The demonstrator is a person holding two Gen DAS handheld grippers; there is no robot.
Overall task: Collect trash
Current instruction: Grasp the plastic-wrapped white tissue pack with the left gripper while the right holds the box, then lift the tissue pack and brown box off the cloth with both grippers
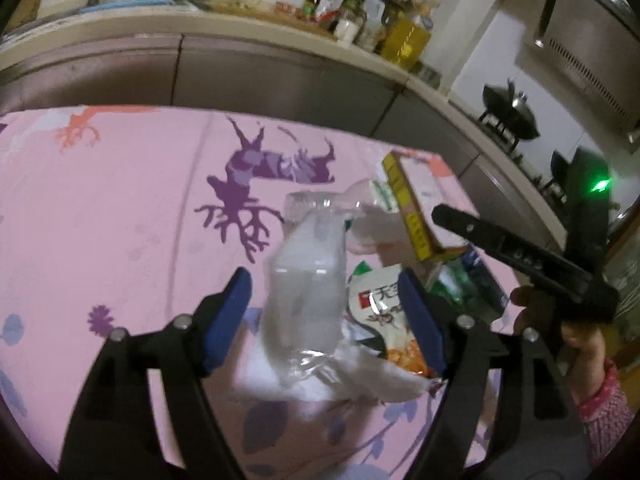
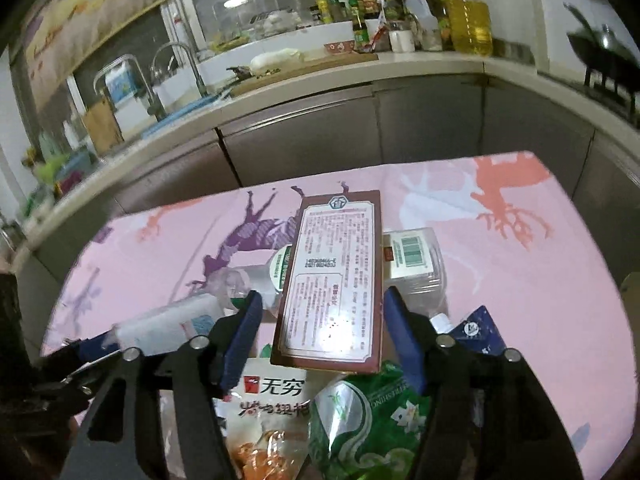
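Step in hand: gathering trash into one heap on the bench [image 1: 120, 208], which wears a pink cloth printed with deer; both grippers look to be at the point of letting go, not of picking up.
Left gripper [image 1: 326, 316]: jaws wide, blue pads clear of the crumpled clear plastic bottle [image 1: 304, 300] that stands between them; nothing is gripped, as far as the blur allows.
Right gripper [image 2: 322, 336]: jaws spread, with the brown box [image 2: 334, 284] lying between the pads; small gaps show on both sides, so it seems released.
Trash heap: in the right wrist view the brown box rests across a snack packet [image 2: 272, 396] and a green wrapper [image 2: 368, 408]; a clear lidded tub [image 2: 416, 260] sits just beside the box, a second clear bottle with a green label [image 2: 256, 276] on its other side.
Other items: a dark blue carton [image 2: 478, 328] at the heap's edge.
Progress: judged well along, since most pieces already lie together at the near side.
Next move: calls for backing both grippers off without dragging the light bottle or tipping the box, then finding a bag or bin; none is visible.
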